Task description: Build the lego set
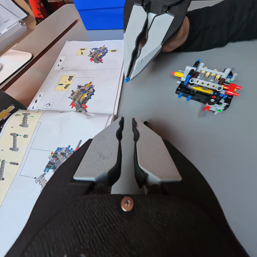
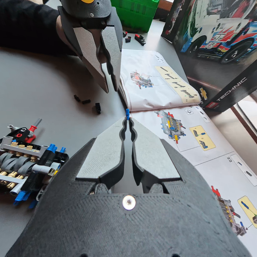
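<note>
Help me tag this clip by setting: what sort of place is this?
Probably an office or lab desk set up for model building. A grey table holds an open instruction booklet, a half-built model and the set's box. Green and blue bins suggest parts storage.

Each camera sits just behind its own fingers, looking down along them, close to the grey table (image 1: 180, 139). The two views face each other: the left sees the right gripper (image 1: 128, 78) opposite, the right the left gripper (image 2: 111, 91). Both share the booklet (image 1: 86, 77) and model (image 1: 207, 86).
</note>
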Demonstrator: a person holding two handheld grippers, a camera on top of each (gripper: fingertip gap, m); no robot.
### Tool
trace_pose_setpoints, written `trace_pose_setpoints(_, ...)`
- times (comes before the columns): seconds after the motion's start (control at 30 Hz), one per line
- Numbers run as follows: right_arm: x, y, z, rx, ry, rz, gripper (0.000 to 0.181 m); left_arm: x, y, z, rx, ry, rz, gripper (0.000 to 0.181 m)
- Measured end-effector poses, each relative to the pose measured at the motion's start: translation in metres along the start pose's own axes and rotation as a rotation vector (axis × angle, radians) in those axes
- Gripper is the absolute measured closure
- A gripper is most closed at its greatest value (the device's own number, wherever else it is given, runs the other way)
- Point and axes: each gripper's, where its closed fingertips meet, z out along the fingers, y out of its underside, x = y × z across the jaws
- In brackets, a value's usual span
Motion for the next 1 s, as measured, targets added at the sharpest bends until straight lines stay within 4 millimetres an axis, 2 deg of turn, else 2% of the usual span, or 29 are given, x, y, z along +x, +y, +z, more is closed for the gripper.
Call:
trace_pose_setpoints(0.27,-0.004,0.004,0.007,-0.049,0.045,-0.129,0.181,0.003,-0.008,-0.001,0.04,0.028,-0.056,0.175)
trace_pose_setpoints(0.67,0.012,0.005,0.001,-0.025,0.1,-0.058,0.181,0.003,-0.011,0.0,0.071,0.021,-0.016,0.181)
trace_pose_setpoints(1.0,0.029,0.007,-0.014,-0.016,0.23,-0.007,0.181,-0.008,-0.027,-0.014,0.191,-0.082,0.064,0.181)
